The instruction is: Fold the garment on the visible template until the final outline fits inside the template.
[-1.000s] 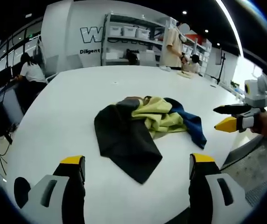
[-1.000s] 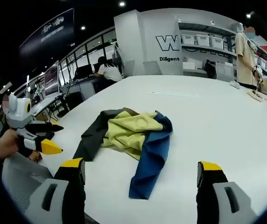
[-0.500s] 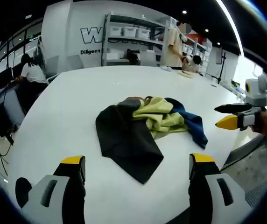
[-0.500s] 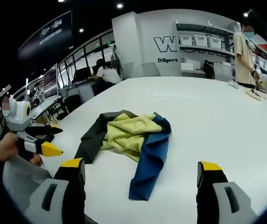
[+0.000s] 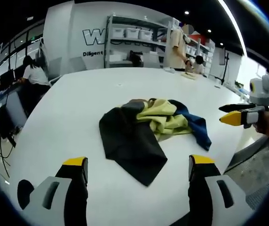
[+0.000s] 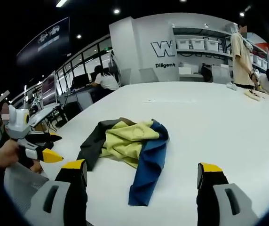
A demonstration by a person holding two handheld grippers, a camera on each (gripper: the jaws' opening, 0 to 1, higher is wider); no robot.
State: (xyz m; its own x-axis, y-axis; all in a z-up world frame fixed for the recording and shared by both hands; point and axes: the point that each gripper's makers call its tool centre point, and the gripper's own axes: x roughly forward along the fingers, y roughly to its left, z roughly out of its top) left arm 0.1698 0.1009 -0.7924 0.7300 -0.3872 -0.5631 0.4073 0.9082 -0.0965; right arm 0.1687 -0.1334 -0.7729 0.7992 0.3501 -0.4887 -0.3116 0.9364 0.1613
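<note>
The crumpled garment (image 5: 148,129) lies on the surface (image 5: 68,108) at 12 o'clock, apart from my left tool (image 5: 137,165) and right tool (image 6: 141,169), both released.

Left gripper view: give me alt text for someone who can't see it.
A crumpled garment in black, yellow-green and blue lies unfolded on a white table. The left gripper is open, jaws apart in front of it, empty. The right gripper hovers at right, off the cloth.

left gripper (image 5: 137,162) jaws apart, right gripper (image 6: 141,168) jaws apart
</note>
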